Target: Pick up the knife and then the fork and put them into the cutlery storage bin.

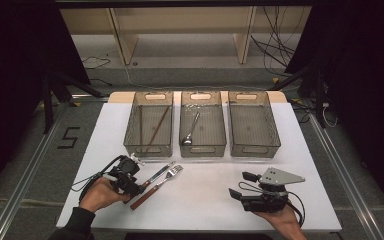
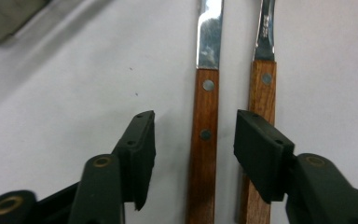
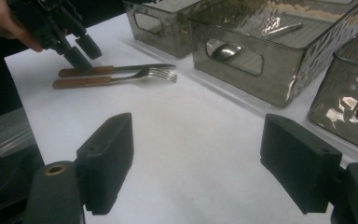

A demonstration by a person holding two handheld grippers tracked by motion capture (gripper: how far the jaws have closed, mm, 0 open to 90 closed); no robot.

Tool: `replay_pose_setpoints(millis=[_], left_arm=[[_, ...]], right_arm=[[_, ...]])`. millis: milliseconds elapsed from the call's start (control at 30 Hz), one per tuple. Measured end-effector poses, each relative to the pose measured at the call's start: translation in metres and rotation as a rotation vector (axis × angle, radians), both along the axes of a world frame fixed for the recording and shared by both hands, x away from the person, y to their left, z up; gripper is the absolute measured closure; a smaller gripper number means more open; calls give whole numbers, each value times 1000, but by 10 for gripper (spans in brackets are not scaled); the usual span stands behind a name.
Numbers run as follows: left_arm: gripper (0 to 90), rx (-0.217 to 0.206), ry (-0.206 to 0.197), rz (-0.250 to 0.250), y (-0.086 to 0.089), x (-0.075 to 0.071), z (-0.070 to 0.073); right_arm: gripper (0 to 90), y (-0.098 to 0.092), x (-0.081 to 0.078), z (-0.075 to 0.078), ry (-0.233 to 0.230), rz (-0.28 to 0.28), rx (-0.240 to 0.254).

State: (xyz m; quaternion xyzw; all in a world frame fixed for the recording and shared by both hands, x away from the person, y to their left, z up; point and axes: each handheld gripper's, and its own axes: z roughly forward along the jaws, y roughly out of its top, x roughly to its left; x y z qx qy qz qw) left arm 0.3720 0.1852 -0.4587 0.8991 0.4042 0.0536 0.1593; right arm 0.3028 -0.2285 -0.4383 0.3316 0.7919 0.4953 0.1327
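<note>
A knife (image 1: 159,173) and a fork (image 1: 172,174), both with wooden handles, lie side by side on the white table (image 1: 205,200), front left. My left gripper (image 1: 139,184) is open and lowered over them. In the left gripper view its jaws straddle the knife's handle (image 2: 204,140), and the fork's handle (image 2: 262,88) lies just outside the right jaw, partly hidden by it. My right gripper (image 1: 241,185) stands open at the front right over bare table, nothing between its jaws (image 3: 196,154). It looks across at the left gripper (image 3: 81,51), the knife (image 3: 121,69) and the fork (image 3: 158,73).
Three clear bins stand in a row at the back of the table. The left bin (image 1: 148,150) holds chopsticks (image 1: 158,125), the middle bin (image 1: 202,150) holds a spoon (image 1: 190,132), and the right bin (image 1: 255,149) has nothing in it.
</note>
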Motion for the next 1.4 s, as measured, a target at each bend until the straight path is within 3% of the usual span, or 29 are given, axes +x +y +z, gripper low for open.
replay_pose_setpoints(millis=[267,600,733,1100,1400], left_arm=[[620,49,43,-18,-2,-1,-3],[738,89,50,-27,-9,-2,-4],[744,93,61,-18,-11,-1,-4],[759,37,57,-23,-4,1,-3],[760,-22,26,-22,6,0,14]], right_arm=[[263,0,0,0,-2,0,1],[264,1,-1,0,-1,-1,-4],[264,1,-1,0,0,-1,-7],[264,0,-1,0,-1,-4,-2],[264,0,-1,0,-2,-4,-1]])
